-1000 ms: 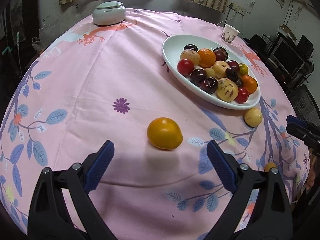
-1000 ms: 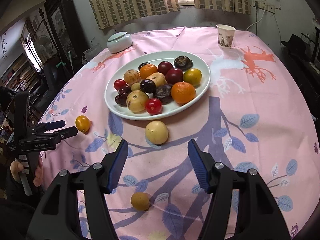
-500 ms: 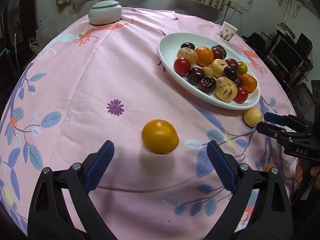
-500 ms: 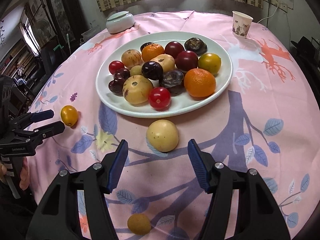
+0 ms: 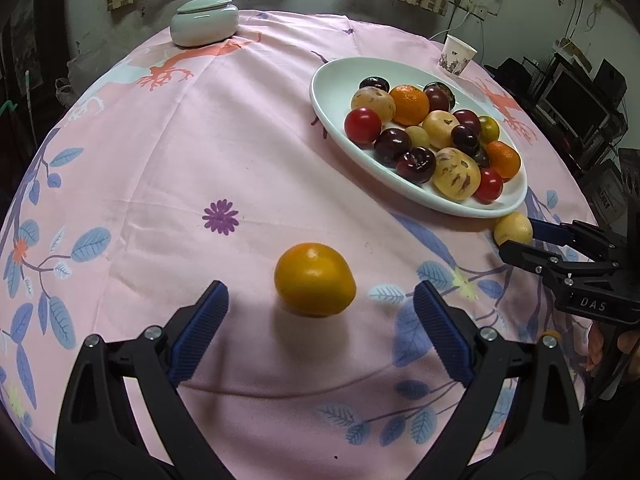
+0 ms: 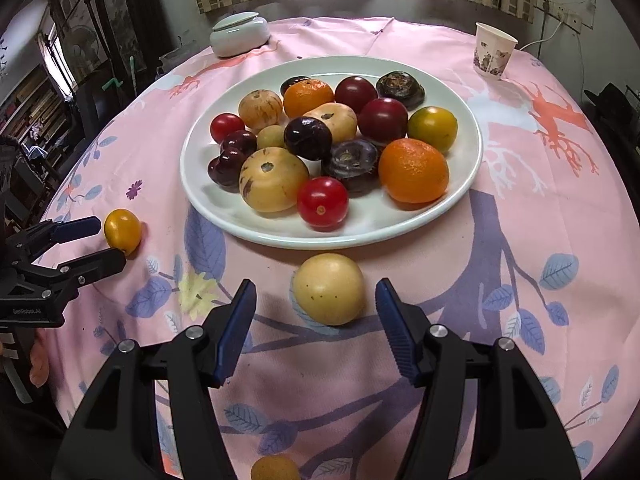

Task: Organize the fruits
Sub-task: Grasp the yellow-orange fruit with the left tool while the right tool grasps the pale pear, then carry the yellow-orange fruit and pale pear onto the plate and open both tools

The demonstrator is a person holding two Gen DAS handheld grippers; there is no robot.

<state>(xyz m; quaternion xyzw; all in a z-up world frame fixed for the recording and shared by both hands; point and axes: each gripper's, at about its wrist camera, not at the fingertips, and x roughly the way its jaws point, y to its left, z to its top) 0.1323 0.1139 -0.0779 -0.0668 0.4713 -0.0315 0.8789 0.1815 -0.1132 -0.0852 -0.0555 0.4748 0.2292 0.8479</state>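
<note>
A white oval plate (image 5: 332,92) (image 6: 460,184) holds several mixed fruits. An orange-yellow fruit (image 5: 315,279) (image 6: 123,231) lies on the pink cloth just ahead of my open left gripper (image 5: 320,322) (image 6: 98,242), between the fingertips' line and the plate. A pale yellow round fruit (image 6: 329,294) (image 5: 513,229) lies by the plate's near rim, just ahead of my open right gripper (image 6: 316,312) (image 5: 520,236). A small brownish-yellow fruit (image 6: 275,468) lies under the right gripper near the table edge.
A pale green lidded bowl (image 5: 204,20) (image 6: 239,34) stands at the far side of the table. A paper cup (image 5: 457,55) (image 6: 494,55) stands beyond the plate. The round table's edge curves close on both sides. Furniture and electronics surround it.
Both grippers have moved forward toward their fruits: the left toward the orange-yellow fruit, the right toward the pale yellow one. Both stay open.
</note>
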